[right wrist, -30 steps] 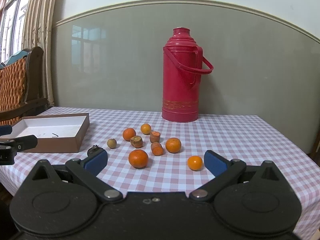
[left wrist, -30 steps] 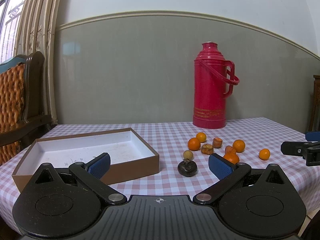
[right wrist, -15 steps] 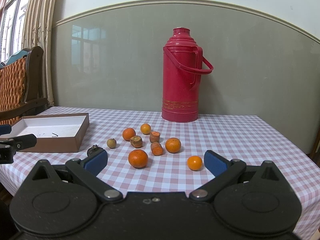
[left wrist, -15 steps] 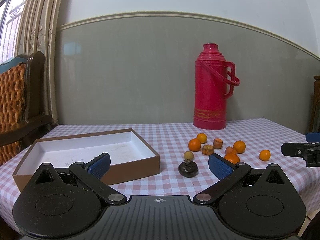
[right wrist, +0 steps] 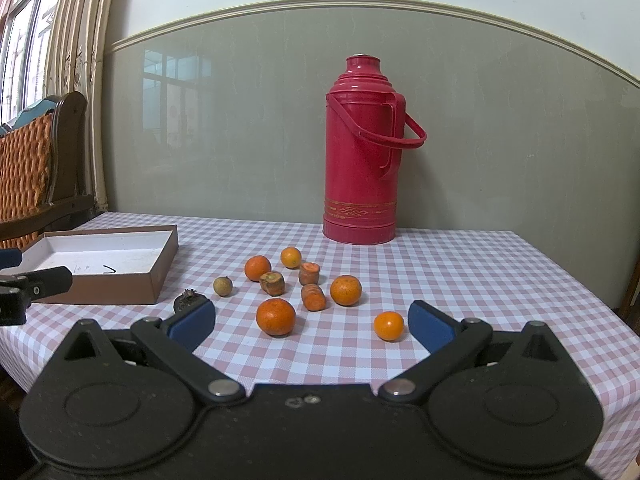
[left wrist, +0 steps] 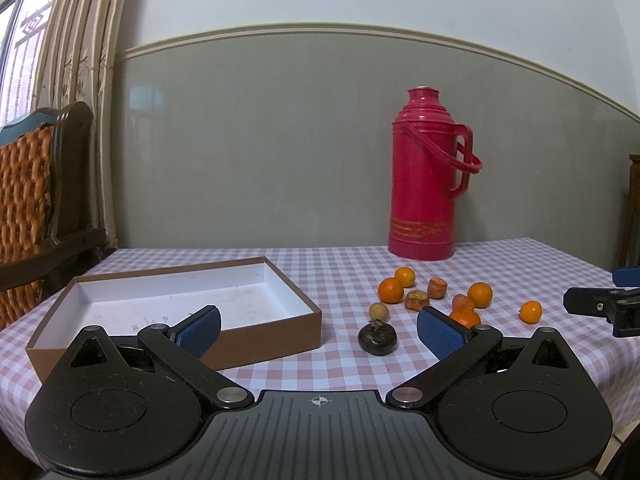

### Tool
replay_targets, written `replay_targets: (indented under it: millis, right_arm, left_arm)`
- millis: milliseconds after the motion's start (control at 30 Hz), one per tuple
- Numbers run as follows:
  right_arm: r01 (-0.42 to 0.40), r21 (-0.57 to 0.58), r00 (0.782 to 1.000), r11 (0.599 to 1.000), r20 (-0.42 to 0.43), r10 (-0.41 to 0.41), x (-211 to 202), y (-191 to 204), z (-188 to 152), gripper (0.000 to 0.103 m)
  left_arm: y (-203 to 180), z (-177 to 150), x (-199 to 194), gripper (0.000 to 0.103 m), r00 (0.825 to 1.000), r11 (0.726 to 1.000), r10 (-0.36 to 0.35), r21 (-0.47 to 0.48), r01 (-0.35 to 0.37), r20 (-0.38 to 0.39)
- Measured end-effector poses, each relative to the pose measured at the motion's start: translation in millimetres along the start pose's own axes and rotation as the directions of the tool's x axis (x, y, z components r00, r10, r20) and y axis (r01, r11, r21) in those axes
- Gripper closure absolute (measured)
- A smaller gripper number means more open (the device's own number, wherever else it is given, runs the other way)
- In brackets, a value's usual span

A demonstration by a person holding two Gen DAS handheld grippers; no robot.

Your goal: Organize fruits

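Several oranges lie on the checked tablecloth, the nearest a large orange [right wrist: 275, 316] and a small orange [right wrist: 389, 325]. Among them are carrot pieces [right wrist: 313, 297], a small tan round fruit [right wrist: 223, 286] and a dark fruit [left wrist: 377, 338]. An empty brown box with a white inside [left wrist: 180, 300] sits to the left; it also shows in the right wrist view [right wrist: 104, 258]. My left gripper [left wrist: 320, 330] is open and empty, near the box and the dark fruit. My right gripper [right wrist: 310, 322] is open and empty, in front of the oranges.
A tall red thermos [right wrist: 362, 168] stands at the back of the table by the wall. A wooden chair with an orange woven back [left wrist: 28, 200] stands at the left. The table's right edge [right wrist: 592, 280] drops off beside the fruit.
Both grippers have barely shifted; the scene sits slightly lower in the left wrist view. Nothing was taken hold of or let go.
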State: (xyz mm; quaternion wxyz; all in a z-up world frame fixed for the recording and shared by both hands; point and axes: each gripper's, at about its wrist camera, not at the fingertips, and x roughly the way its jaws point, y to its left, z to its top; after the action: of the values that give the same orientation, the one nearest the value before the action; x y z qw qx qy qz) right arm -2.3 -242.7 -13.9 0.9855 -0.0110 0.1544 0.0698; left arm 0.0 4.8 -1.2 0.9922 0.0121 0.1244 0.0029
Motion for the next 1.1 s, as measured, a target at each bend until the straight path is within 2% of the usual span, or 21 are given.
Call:
replay_targets:
  millis: [933, 1100]
  right_arm:
    - [0.005, -0.011, 1.0, 1.0, -0.001, -0.005, 0.4, 1.5, 1.3, 0.006]
    - [0.011, -0.009, 1.0, 1.0, 0.005, -0.011, -0.5, 1.1, 0.9, 0.006]
  left_arm:
    - [-1.1, 1.5, -1.4, 0.0, 1.0, 1.0, 0.009, 0.001, -0.009, -0.005]
    - [2.5, 1.8, 1.7, 0.0, 1.0, 1.0, -0.012, -0.02, 0.011, -0.027]
